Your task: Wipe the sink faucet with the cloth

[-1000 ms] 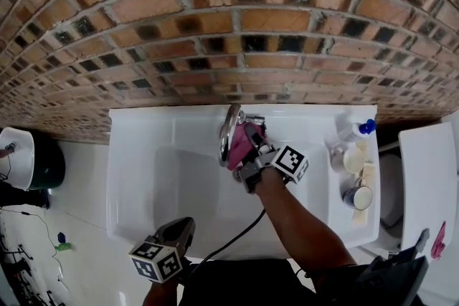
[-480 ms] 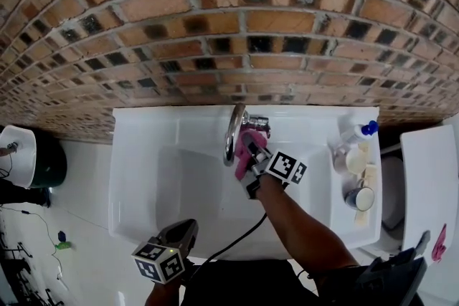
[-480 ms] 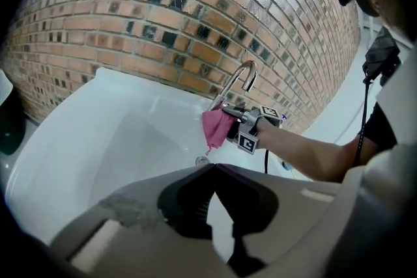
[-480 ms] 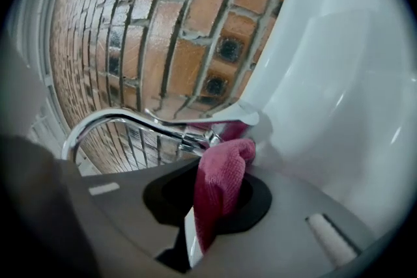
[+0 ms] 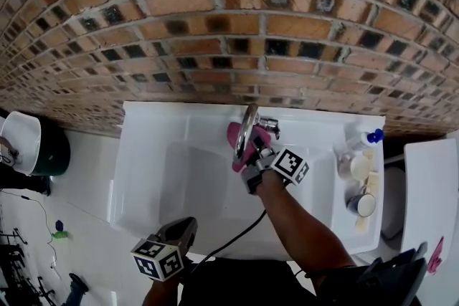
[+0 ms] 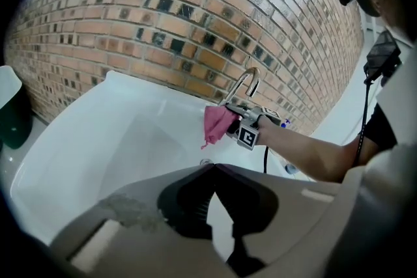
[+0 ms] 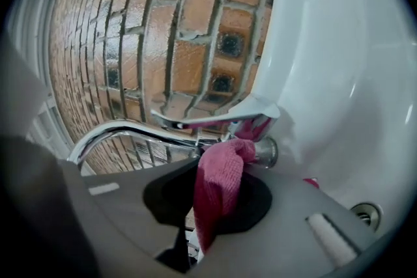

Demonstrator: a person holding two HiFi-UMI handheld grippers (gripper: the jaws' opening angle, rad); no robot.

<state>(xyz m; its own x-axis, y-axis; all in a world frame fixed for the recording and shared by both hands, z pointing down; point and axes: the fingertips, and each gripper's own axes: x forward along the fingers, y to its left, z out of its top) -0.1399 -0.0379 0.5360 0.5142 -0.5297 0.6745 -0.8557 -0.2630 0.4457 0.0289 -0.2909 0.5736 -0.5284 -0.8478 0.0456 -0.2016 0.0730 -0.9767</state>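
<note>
The right claw [image 5: 249, 148], jaws clamped on the pink cloth [image 5: 234, 134], holds it against the chrome faucet [image 5: 249, 122] at the 12 o'clock edge of the white sink [image 5: 154, 175]. The left claw [image 5: 183, 229] hangs at 7 o'clock, jaws together, gripping nothing.

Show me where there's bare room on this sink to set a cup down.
Bare: the basin floor left of the faucet, and the flat ledge along the sink's left edge. Crowded: the right ledge, with a blue-capped bottle and cups, and the back middle, where the right gripper holds the cloth at the faucet.
</note>
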